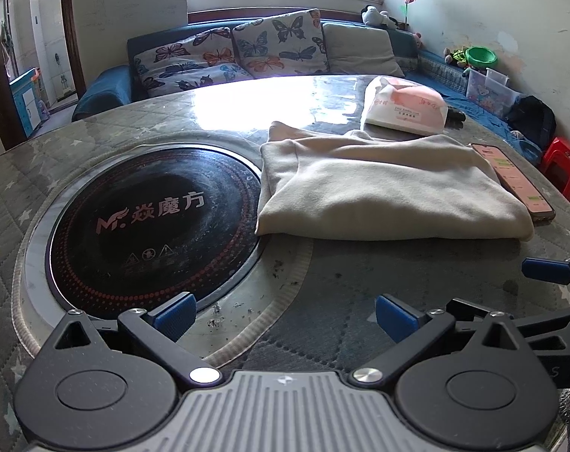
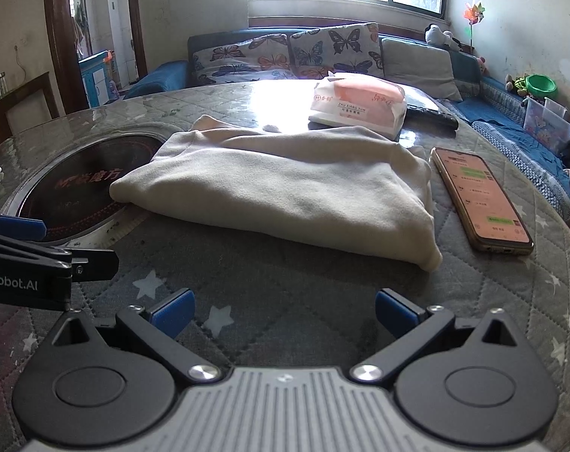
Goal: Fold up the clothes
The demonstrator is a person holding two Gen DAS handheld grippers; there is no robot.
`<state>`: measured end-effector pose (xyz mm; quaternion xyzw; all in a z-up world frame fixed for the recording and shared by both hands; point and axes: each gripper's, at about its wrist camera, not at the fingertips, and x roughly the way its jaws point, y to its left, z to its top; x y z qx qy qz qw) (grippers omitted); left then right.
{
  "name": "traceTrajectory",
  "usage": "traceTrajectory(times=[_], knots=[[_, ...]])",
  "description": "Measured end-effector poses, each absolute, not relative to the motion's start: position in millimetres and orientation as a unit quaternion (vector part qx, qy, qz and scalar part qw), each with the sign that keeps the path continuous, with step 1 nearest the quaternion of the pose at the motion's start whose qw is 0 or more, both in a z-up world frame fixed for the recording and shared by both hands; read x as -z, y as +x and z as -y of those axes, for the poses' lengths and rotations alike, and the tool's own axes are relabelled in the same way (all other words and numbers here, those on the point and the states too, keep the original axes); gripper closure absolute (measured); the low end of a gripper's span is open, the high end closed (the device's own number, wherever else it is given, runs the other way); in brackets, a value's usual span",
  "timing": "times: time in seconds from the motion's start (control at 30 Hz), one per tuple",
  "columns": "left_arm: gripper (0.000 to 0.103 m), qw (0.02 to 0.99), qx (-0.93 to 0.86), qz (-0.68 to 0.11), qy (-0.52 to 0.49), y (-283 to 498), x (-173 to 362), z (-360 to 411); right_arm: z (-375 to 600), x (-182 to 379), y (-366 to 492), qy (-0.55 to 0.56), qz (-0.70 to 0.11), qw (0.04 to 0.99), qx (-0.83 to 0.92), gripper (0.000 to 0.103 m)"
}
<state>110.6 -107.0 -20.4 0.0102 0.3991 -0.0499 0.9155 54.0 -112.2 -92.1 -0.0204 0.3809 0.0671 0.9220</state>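
A cream garment point(image 1: 383, 184) lies folded into a flat rectangle on the round quilted table point(image 1: 360, 301), its left edge overlapping the black cooktop point(image 1: 153, 222). The right wrist view shows the same garment point(image 2: 285, 188) ahead of me. My left gripper point(image 1: 285, 316) hovers low over the table short of the garment, open, with nothing between its blue pads. My right gripper point(image 2: 285, 314) is also open and empty, a little back from the garment's near edge. The left gripper's finger point(image 2: 17, 226) shows at the left edge of the right wrist view.
A phone point(image 2: 480, 199) with a lit screen lies just right of the garment. A pink and white tissue pack point(image 2: 356, 107) and a dark remote point(image 2: 432, 115) sit behind it. Beyond the table stands a blue sofa with butterfly cushions point(image 1: 247, 52). A red stool point(image 1: 563, 162) is at the right.
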Motion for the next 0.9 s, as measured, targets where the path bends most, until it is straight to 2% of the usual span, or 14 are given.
traceTrajectory(times=[0.9], knots=[[0.000, 0.918, 0.039, -0.392, 0.033, 108.7, 27.5, 106.3, 113.2, 96.5, 56.5, -0.009, -0.379, 0.923, -0.070, 0.000]])
